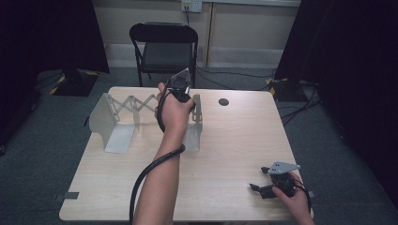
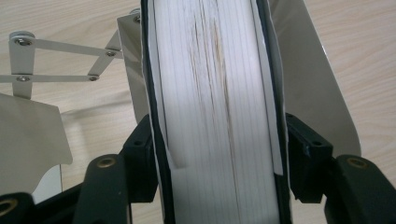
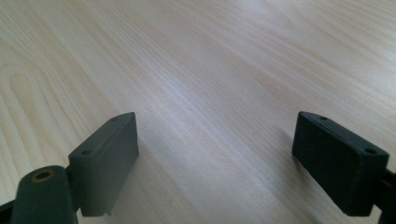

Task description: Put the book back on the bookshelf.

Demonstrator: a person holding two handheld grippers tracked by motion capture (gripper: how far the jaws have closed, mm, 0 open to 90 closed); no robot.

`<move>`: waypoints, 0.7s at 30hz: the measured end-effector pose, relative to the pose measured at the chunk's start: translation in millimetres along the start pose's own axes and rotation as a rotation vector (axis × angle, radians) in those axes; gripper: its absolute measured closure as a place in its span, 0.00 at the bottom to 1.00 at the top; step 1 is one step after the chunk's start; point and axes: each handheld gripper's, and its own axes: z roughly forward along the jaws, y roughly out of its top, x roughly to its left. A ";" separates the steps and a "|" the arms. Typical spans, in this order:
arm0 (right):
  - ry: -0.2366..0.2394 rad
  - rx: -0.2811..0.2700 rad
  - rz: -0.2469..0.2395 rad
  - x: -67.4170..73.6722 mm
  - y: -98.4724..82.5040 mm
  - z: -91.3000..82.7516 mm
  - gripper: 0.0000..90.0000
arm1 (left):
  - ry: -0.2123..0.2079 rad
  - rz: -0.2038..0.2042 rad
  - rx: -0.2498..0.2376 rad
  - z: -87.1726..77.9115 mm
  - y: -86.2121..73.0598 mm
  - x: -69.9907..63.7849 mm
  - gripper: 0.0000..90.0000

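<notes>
Pale wood grain ran across the table (image 1: 225, 140), which stood on grey carpet with a black folding chair (image 1: 164, 44) behind its far edge. Between the jaws of the left gripper (image 2: 218, 163) stood a book (image 2: 215, 93), its white page edges facing the camera and its dark covers on either side. The black pads sat just beside the covers at both flanks, and whether they pressed or had a sliver of gap could not be told from the left gripper view. Close around the book rose the metal plates of an expanding book rack (image 2: 322, 88); one plate stood just behind the book on the right, another lay lower left, and the rack's scissor links stretched away to the upper left. In the high view the left gripper (image 1: 180, 89) hung over the rack's right end, the hand and forearm covering the book there. A small dark hole (image 1: 224, 101) marked the tabletop to the right of the rack. Well apart, near the front right corner, the right gripper (image 1: 265, 185) rested low over bare wood, its jaws wide with nothing between them.
</notes>
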 end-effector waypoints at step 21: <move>0.000 0.000 0.000 0.1 0.0 0.0 0.16 | -0.067 0.037 -0.009 -9.3 -20.2 4.7 0.37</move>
